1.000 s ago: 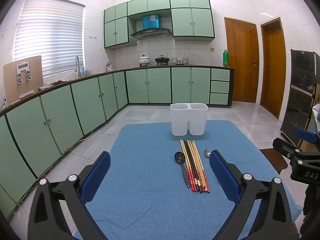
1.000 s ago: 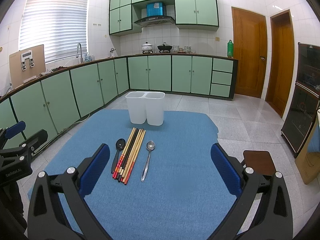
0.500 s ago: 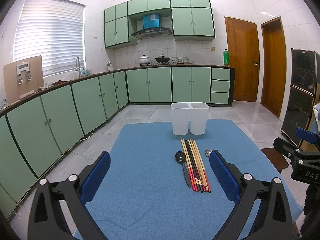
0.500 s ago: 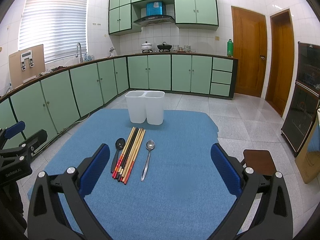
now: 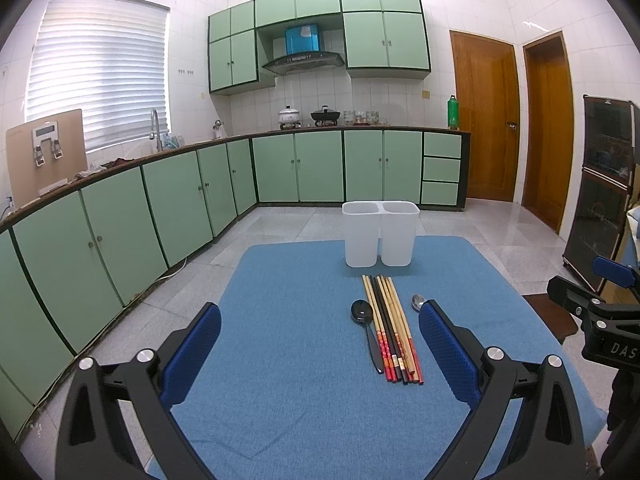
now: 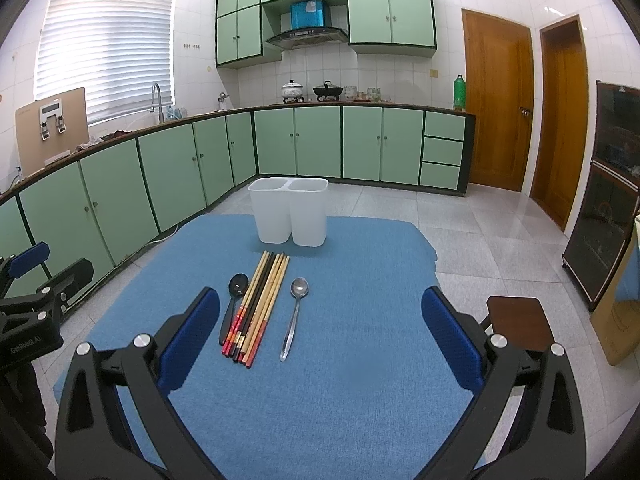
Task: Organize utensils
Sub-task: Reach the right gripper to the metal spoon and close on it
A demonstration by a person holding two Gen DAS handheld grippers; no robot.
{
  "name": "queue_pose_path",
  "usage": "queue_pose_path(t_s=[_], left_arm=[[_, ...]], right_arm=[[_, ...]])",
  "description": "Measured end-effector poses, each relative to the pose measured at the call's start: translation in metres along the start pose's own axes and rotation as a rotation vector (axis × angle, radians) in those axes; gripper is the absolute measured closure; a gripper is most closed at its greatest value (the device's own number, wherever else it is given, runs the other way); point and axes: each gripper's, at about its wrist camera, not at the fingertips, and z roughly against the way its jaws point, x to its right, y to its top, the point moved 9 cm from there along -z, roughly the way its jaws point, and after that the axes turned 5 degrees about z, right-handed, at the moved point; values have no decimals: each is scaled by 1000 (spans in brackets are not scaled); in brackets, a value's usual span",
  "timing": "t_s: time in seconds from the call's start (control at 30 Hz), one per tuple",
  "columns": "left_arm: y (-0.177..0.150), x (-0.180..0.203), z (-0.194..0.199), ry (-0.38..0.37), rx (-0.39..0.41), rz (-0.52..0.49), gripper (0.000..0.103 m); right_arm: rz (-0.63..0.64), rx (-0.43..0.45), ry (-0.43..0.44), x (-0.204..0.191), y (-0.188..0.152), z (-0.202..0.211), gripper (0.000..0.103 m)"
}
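Both tongs released, empty: left tongs (image 5: 320,354), right tongs (image 6: 320,340) low in frame. Chopsticks (image 6: 260,306), black spoon (image 6: 234,300), metal spoon (image 6: 295,312) mid-frame; white twin-compartment holder (image 6: 290,212) above.

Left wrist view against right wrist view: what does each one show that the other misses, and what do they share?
Only the left wrist view shows the right tool, at its right edge. It hides most of the silver metal spoon behind its own pad.

Only the right wrist view shows the left tool, the spoon's whole length, and a small brown wooden stool.

Both show the blue cloth mat, the white plastic two-compartment holder, the bundle of chopsticks and the black spoon.
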Motion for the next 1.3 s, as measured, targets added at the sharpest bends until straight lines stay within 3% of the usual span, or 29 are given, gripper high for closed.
queue_pose_path(t_s=[0.4,0.73,1.0,1.1,1.3], left_arm=[[-7,-5,-54,27,-78,-11,6],[-26,-15,-147,63,-226,-15,6],[-39,-18,-201,60,-315,5,10],[-44,-18,-212,61,-336,10,10],[-52,-17,-227,58,-376,11,10]], right_arm=[[25,-61,-8,-4,11,-43,5],[1,-210,28,-5,1,-136,6],[-14,-343,88,-20,-18,-198,19],[-9,-379,100,-27,-26,-218,21],[-10,-427,115,-36,-33,-244,36]])
